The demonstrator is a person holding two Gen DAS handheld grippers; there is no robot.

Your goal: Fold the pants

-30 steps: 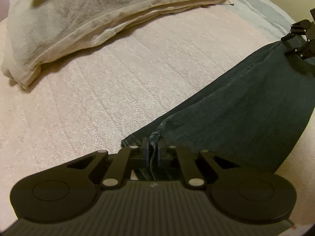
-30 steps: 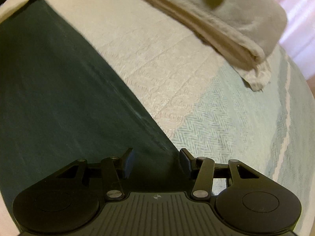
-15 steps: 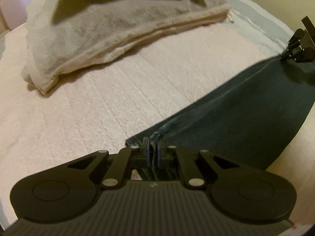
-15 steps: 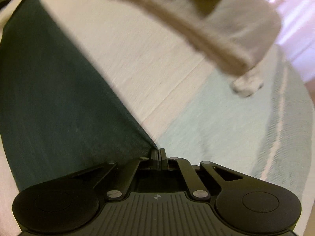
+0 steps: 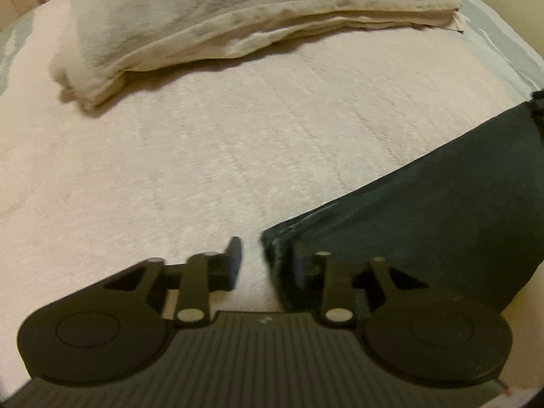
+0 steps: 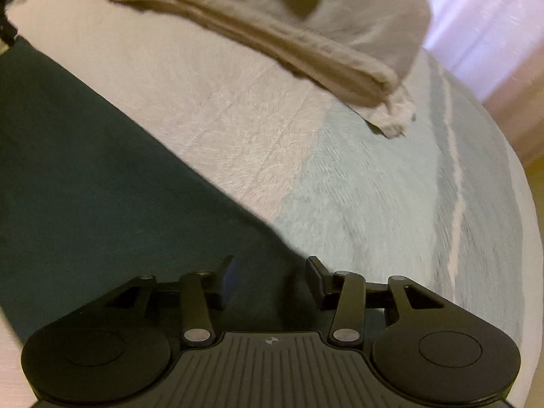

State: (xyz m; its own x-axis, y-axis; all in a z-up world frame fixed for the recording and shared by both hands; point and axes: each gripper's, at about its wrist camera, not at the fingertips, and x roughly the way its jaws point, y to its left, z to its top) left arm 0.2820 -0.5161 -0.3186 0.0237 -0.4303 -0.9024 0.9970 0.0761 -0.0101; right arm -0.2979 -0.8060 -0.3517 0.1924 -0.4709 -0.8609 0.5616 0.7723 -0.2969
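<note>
Dark blue-green pants point(image 5: 425, 221) lie flat on the bed, stretching from my left gripper toward the right edge of the left wrist view. My left gripper point(image 5: 267, 258) has its jaws opening. The pants' near corner point(image 5: 278, 255) rests against the right finger only, and the left finger is over bare bedspread. In the right wrist view the pants point(image 6: 85, 170) fill the left side. My right gripper point(image 6: 272, 277) is also opening, with the pants' edge lying loose beneath and between its fingers and neither pad pressing on it.
A folded beige and grey blanket point(image 5: 238, 17) lies across the far side of the bed and also shows as a blanket point(image 6: 306, 40) in the right wrist view. The bedspread point(image 5: 204, 153) is pale pink, with a light green striped part point(image 6: 391, 187). A curtain point(image 6: 476, 17) hangs behind.
Half a second ago both grippers were shut on the pants' edge, and now both have let go and spread. The left wrist view has shifted so that the blanket looks closer.
</note>
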